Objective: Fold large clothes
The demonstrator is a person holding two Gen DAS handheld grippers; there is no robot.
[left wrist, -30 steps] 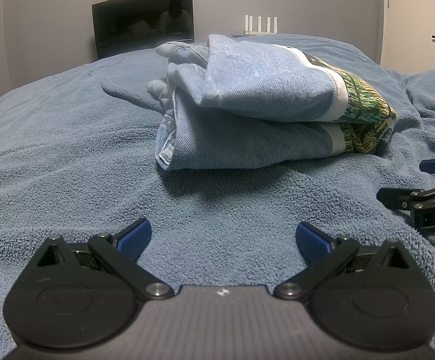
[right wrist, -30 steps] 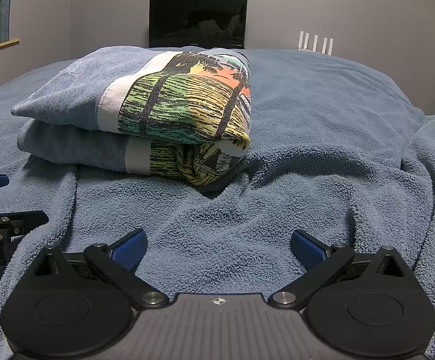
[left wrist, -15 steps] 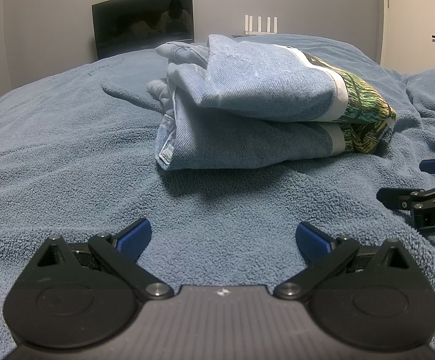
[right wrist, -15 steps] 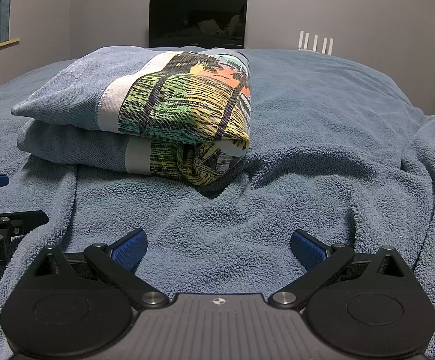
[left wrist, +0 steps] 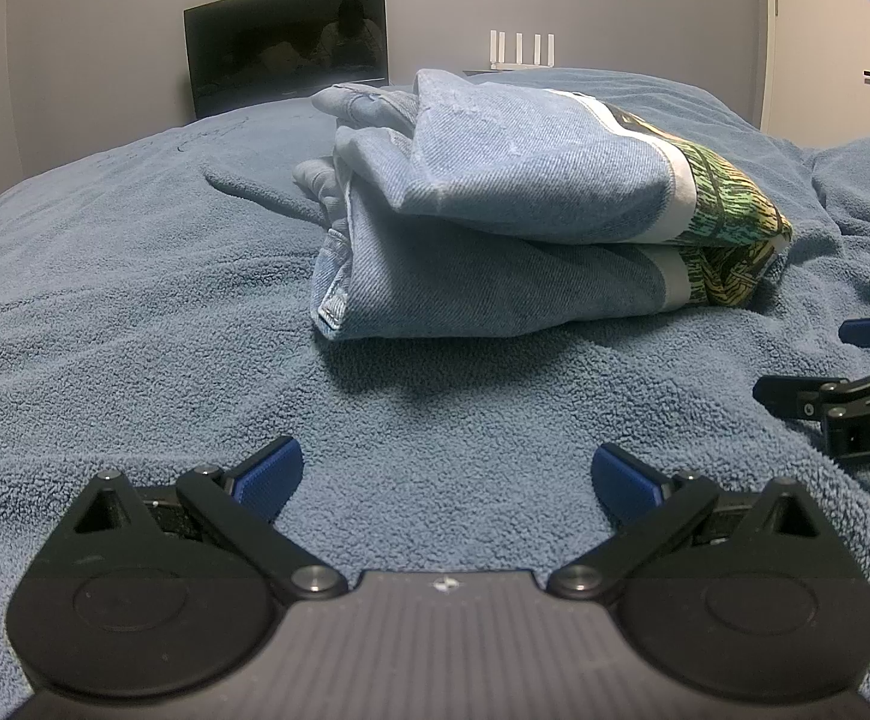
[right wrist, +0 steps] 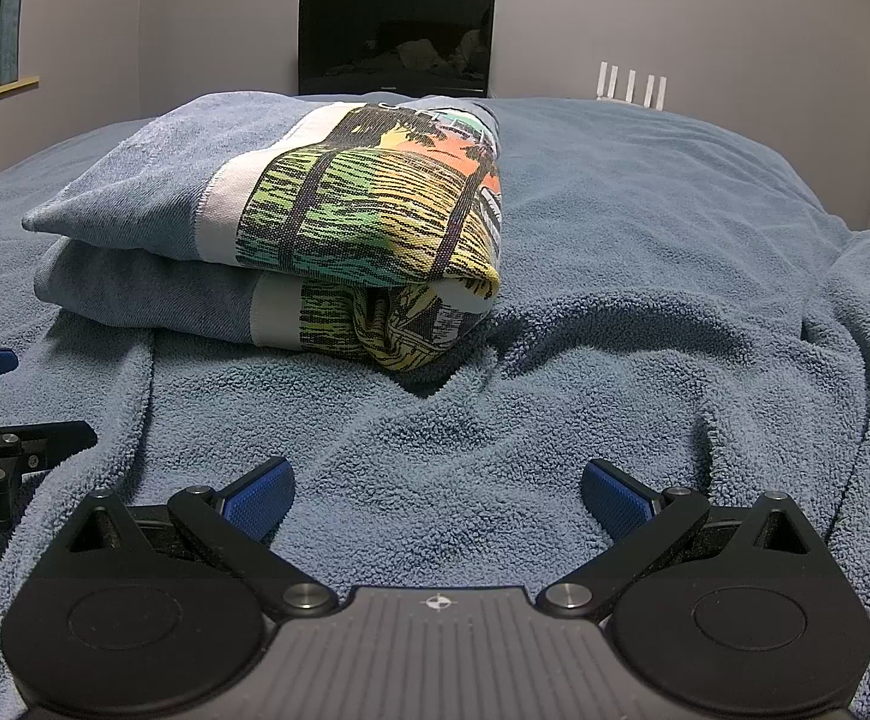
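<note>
A: Two grippers, both low over the blue fleece blanket (left wrist: 135, 300), and neither carries anything. The left gripper (left wrist: 447, 474) has its blue pads spread wide over bare fleece; the right gripper (right wrist: 435, 495) is spread just as wide.

B: And the garment?

A: The folded denim garment (left wrist: 495, 228) lies ahead of both, apart from the pads, doubled into a thick two-layer bundle. Its long axis runs across the view. The printed panel (right wrist: 375, 204) sits at the end facing the right gripper; the loose hem and cuffs face the left.

B: Which one is nearer?

A: Hard to call; they look about level, side by side. The left points at the plain denim end, the right at the rounded fold. I'd judge the fold finished, or nearly so.

B: Anything beyond?

A: A dark monitor (right wrist: 396, 42) against the wall.
</note>
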